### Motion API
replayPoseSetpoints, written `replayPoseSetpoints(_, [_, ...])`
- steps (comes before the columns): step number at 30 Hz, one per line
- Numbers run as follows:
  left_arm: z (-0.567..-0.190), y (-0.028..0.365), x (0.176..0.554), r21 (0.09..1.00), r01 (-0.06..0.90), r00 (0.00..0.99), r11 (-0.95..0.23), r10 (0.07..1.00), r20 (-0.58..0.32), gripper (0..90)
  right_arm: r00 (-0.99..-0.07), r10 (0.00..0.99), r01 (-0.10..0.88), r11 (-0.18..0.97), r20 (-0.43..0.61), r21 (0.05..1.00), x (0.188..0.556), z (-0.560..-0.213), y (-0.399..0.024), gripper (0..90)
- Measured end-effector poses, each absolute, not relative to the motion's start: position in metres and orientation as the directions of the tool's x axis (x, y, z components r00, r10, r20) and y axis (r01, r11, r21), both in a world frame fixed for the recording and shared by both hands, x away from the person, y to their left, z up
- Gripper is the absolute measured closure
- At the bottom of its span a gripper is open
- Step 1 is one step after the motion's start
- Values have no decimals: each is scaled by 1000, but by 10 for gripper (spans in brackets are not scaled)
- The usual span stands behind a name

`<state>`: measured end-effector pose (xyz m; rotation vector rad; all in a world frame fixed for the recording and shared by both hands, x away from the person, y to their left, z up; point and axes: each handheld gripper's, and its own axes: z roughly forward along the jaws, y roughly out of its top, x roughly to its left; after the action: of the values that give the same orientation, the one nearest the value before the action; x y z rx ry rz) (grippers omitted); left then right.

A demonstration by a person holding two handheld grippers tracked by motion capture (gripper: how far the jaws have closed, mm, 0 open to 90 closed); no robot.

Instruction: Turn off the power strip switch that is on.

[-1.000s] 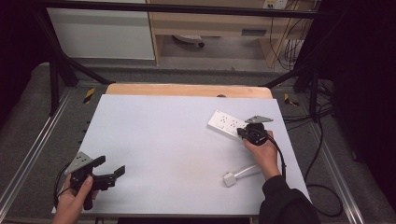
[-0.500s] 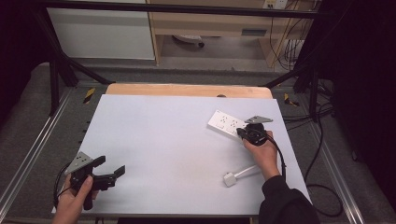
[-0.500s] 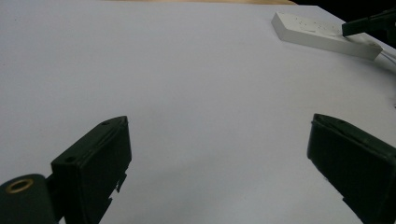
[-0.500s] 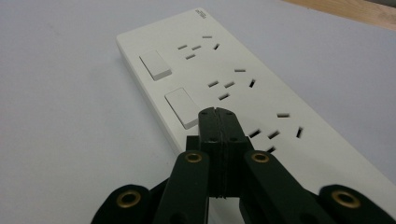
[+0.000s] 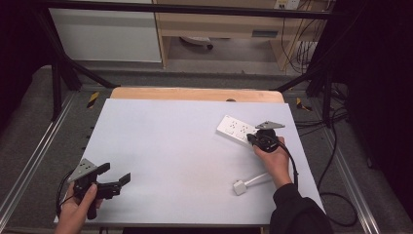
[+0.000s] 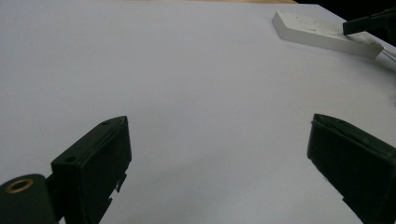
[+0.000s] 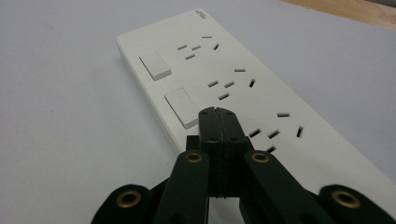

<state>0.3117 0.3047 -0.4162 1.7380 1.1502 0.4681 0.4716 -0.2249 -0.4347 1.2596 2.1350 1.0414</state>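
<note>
The white power strip [image 5: 237, 130] lies near the right edge of the worktop [image 5: 170, 161], angled toward the far right corner. The right gripper [image 7: 217, 114] has its fingers pressed together, empty, with the tips poised at the nearer rocker switch [image 7: 183, 108]; whether they touch it is unclear. A push off the switch's centre could slide off the rocker, or shove the unheld strip toward the edge. The white plug [image 5: 239, 187] and its cord lie loose near the right hand. The left gripper [image 5: 114, 178], fingers spread, hangs empty at the near left corner, too far away to steady anything.
</note>
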Motion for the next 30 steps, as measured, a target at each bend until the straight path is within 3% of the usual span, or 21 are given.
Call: replayPoseSetpoints(30, [-417,305,312,866,491,478,-95,861,-176,63,-478,878,543,290,7,788,473,-437,-223,900])
